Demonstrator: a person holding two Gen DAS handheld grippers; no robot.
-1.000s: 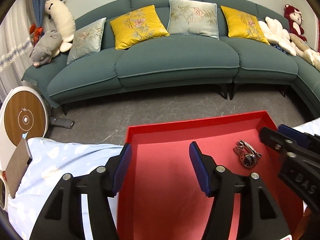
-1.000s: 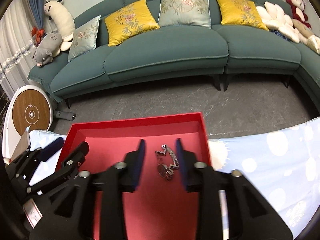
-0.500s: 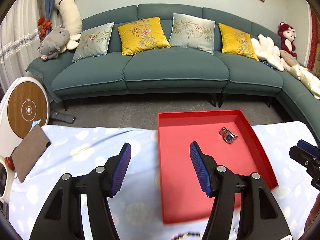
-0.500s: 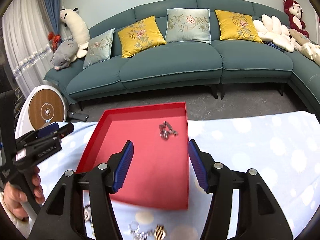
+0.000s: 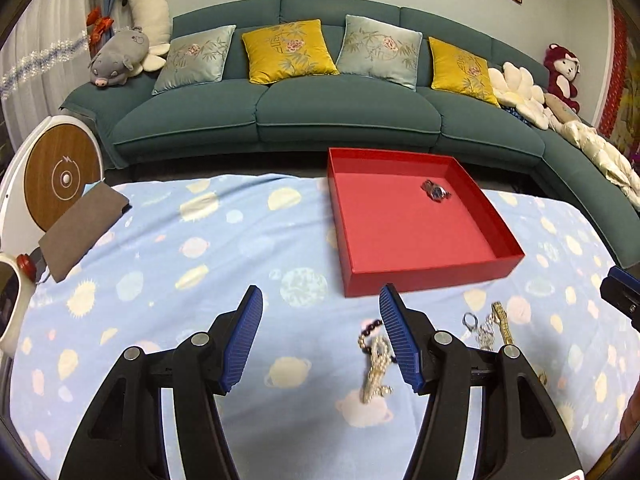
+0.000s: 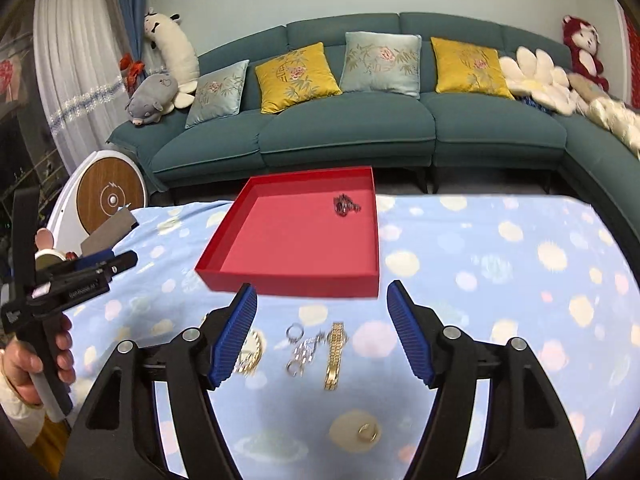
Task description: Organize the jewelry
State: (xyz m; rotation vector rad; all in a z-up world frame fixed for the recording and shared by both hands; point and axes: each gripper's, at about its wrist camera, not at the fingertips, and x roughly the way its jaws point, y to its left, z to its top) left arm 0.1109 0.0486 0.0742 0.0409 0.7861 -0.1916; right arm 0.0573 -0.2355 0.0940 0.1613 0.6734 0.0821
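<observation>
Red tray [image 5: 416, 224] on a desk covered by a pale blue planet-print cloth [image 5: 168, 264], with a wristwatch [image 5: 437, 192] lying near the tray's far right corner. Left hand-held gripper [image 5: 320, 334]: released, blue pads apart, nothing between them, poised above the cloth; a pearl bracelet [image 5: 376, 372] and a dark bead strand [image 5: 368, 326] lie just beside its right finger. Right hand-held gripper [image 6: 322, 332]: jaws opening, empty, hovering over loose jewelry on the cloth on the tray's near side, namely a gold watch band [image 6: 334, 354], a tangle of silver chain and rings [image 6: 302, 350], and a gold ring [image 6: 367, 434] nearer the camera. Teal sofa [image 6: 344, 136] with cushions in the background
</observation>
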